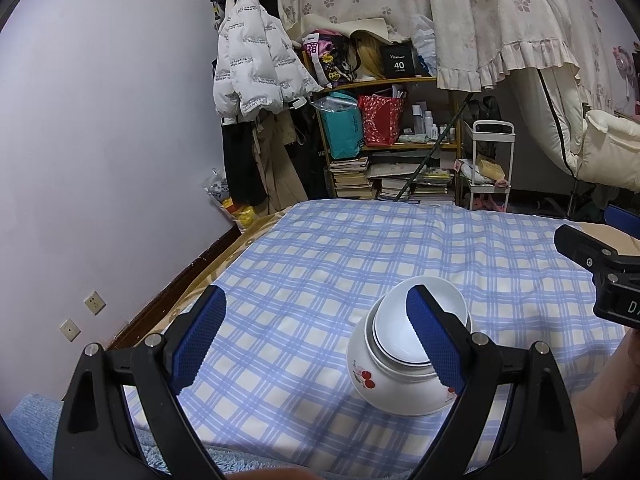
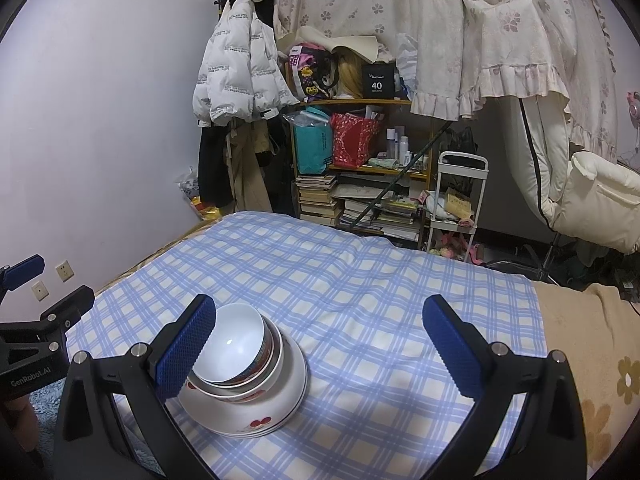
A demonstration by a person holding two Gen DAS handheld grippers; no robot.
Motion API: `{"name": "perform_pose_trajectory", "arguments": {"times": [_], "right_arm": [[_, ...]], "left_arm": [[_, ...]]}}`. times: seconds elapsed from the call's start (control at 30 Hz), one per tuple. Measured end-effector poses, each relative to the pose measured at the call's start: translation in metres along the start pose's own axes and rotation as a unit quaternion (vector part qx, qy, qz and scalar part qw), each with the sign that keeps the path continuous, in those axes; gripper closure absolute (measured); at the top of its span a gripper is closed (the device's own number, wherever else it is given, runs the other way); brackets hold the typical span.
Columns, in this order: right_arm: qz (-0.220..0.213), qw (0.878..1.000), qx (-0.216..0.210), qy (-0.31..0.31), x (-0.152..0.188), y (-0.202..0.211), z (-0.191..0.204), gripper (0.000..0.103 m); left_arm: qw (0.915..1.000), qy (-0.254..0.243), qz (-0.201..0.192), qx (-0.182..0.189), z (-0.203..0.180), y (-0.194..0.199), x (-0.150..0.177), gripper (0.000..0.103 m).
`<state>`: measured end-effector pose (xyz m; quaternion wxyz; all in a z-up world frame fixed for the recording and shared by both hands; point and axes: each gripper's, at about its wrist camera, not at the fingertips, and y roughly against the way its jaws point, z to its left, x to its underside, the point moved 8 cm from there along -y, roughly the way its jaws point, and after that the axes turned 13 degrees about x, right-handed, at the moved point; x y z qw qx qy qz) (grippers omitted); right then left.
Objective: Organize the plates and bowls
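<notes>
Your right view is showing the stack of bowls (image 2: 244,376) from above, nested, plain white one on top; your left view is showing only its cherry-printed side (image 1: 400,372). It is sitting on the checked bedsheet (image 2: 360,300). Both claws are gaping apart, holding nothing: left claw (image 1: 316,340), right claw (image 2: 320,348). Each inner finger is hiding part of the stack. A cluttered shelf (image 1: 384,148) is standing beyond the bed.

Left gripper (image 1: 316,336) fingers spread wide, empty; right gripper (image 2: 320,344) likewise
</notes>
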<state>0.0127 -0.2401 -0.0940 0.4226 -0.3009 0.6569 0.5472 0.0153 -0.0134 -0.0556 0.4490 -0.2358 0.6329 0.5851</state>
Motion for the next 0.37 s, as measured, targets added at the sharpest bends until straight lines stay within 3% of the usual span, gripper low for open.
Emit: {"name": "perform_pose_trajectory", "arguments": {"times": [0.37], "right_arm": [[0.001, 1.0, 0.0, 0.0, 0.0023, -0.0002, -0.0027, 0.0]], "left_arm": [[1.0, -0.001, 0.0, 0.0, 0.0012, -0.001, 0.0006, 0.012]]}}
